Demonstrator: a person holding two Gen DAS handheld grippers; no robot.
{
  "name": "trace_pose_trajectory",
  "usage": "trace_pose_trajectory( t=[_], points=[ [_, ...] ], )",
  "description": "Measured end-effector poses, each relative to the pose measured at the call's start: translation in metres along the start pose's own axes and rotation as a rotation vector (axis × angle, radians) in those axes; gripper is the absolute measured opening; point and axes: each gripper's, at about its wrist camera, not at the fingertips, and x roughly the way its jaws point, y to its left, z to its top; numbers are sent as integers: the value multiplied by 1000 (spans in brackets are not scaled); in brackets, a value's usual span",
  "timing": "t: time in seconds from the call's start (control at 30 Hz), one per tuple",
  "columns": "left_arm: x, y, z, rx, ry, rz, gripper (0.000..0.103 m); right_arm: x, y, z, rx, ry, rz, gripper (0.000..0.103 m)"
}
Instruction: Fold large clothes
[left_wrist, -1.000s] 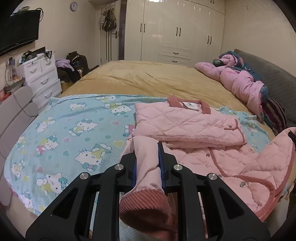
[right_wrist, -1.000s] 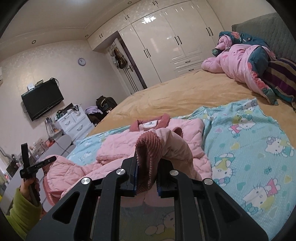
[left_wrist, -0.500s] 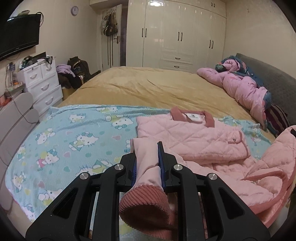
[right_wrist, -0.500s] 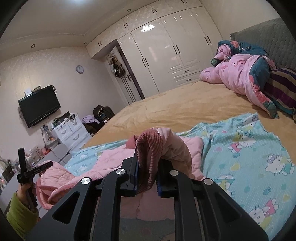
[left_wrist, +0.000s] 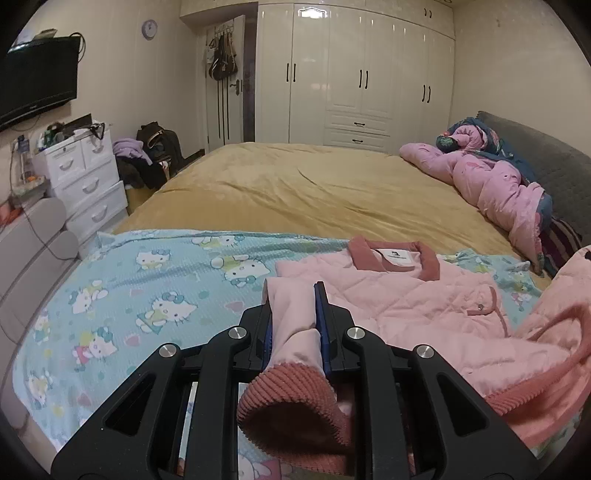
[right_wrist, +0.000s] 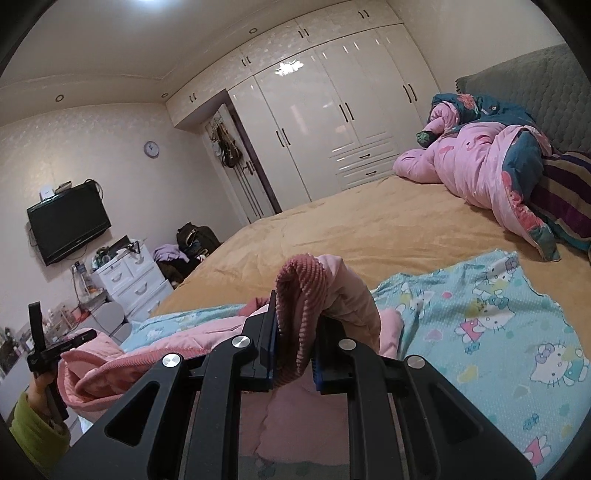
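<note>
Left wrist view – claw: your left claw (left_wrist: 293, 325) is clamped narrow on a pale pink quilted sleeve (left_wrist: 291, 321), whose ribbed rose corduroy cuff (left_wrist: 291, 402) hangs toward the camera.
Left wrist view – garment: the pink quilted jacket with rose corduroy collar (left_wrist: 391, 299) lies on the light blue cat-print blanket (left_wrist: 147, 295) at the near end of the mustard-covered bed (left_wrist: 295, 188).
Left wrist view – axis: its long axis runs away from you, the collar (left_wrist: 395, 254) at the far end and the hem side nearest.
Right wrist view – claw: your right claw (right_wrist: 295, 343) is pinched shut on the other ribbed rose cuff (right_wrist: 301, 306), which stands upright between the jaws while the sleeve drapes off to the right.
Right wrist view – other hand: your hand in a green sleeve (right_wrist: 37, 398) grips the left tool at the lower left, with jacket fabric bunched beside it.
Step in hand: likely carrying both sleeves in over the body.
How to do it well: keep the two cuffs level – lay them straight across the chest so that no slack bunches underneath, and release only once the fabric rests flat.
</note>
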Motion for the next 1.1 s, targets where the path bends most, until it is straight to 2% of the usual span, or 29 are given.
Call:
trace_pose_trajectory(
  t=[0.27,0.6,0.77,0.97,1.1],
  points=[
    [28,-1,20,-3,-1,15,11,37,-14,15,16,8,-48,13],
    [92,-6,41,33,50,57,12,114,-50,23,87,90,-134,13],
    [130,-10,41,64,95,83,12,154,-76,18,197,170,-147,13],
    [165,-9,33,62,134,93,13,191,-78,9,165,218,-221,13],
    [182,-7,26,39,163,89,13,204,-82,2,191,240,-230,14]
  ],
)
